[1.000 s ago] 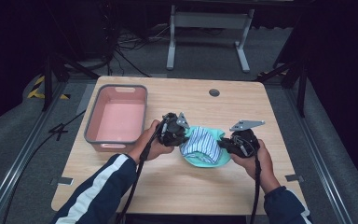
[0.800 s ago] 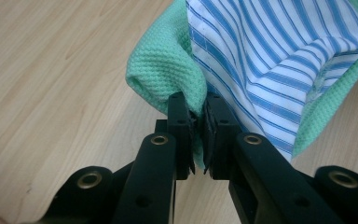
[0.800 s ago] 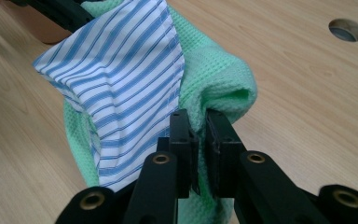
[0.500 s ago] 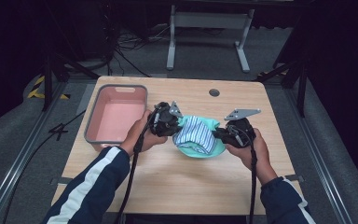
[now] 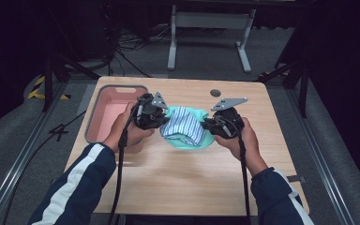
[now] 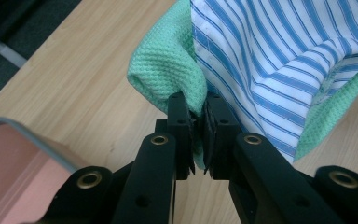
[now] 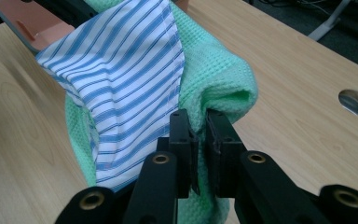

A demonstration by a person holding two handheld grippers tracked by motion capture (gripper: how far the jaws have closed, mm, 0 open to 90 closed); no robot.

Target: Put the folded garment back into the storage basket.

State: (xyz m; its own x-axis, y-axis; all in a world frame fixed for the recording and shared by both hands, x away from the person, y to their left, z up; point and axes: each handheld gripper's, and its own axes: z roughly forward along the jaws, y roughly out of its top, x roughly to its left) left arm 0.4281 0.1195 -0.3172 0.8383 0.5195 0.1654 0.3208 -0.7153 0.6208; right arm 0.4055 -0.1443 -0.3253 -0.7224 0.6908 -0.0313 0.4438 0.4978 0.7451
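Note:
A green waffle-weave cloth (image 5: 205, 139) hangs above the wooden table (image 5: 178, 178), held at two ends. A blue-and-white striped cloth (image 5: 185, 125) lies folded on top of it. My left gripper (image 5: 161, 121) is shut on the green cloth's left edge (image 6: 168, 74), with the striped cloth (image 6: 270, 56) just beside its jaws. My right gripper (image 5: 209, 125) is shut on the green cloth's right edge (image 7: 219, 88); the striped cloth (image 7: 121, 79) drapes to the left of its jaws. Both cloths sag between the two grippers.
A pink bin (image 5: 108, 117) with a grey rim sits at the table's left, just behind the left hand. A round cable hole (image 5: 215, 93) lies at the table's far middle. Metal frame legs (image 5: 206, 28) stand on the floor beyond the table.
Both grippers have risen and shifted left toward the pink bin, carrying the green cloth and the striped cloth off the table.

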